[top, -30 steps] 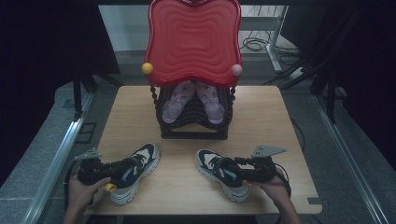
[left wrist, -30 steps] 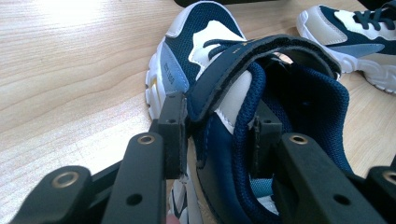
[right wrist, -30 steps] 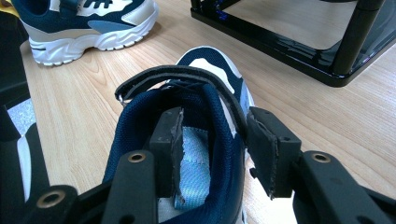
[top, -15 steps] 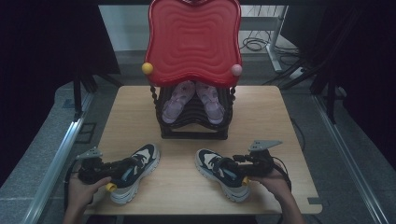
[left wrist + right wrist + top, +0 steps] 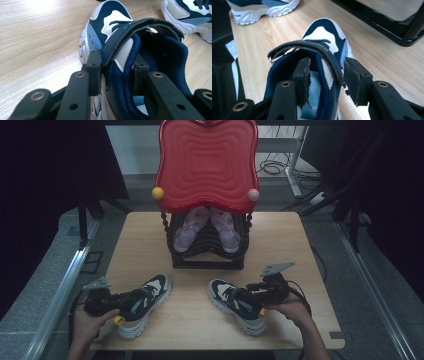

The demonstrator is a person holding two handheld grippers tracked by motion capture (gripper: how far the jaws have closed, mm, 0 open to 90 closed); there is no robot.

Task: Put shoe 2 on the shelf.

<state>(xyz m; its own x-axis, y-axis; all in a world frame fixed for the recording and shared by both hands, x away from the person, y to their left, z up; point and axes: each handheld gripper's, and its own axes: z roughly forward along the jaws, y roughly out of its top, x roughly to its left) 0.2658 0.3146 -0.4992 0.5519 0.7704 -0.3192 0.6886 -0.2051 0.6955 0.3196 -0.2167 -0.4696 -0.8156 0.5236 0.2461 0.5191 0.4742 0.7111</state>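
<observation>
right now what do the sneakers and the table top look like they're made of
Left sneaker: navy mesh-like fabric with smooth white, probably synthetic leather panels, padded collar, chunky white rubbery sole. Right sneaker: same look, plus a matte strap. Table top: pale wood or wood-look laminate, with visible grain and a slight sheen.

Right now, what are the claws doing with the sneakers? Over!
Left claw clamped on left sneaker's collar. Right claw straddles right sneaker's collar, grip unclear. Shoe rack stands behind.
</observation>
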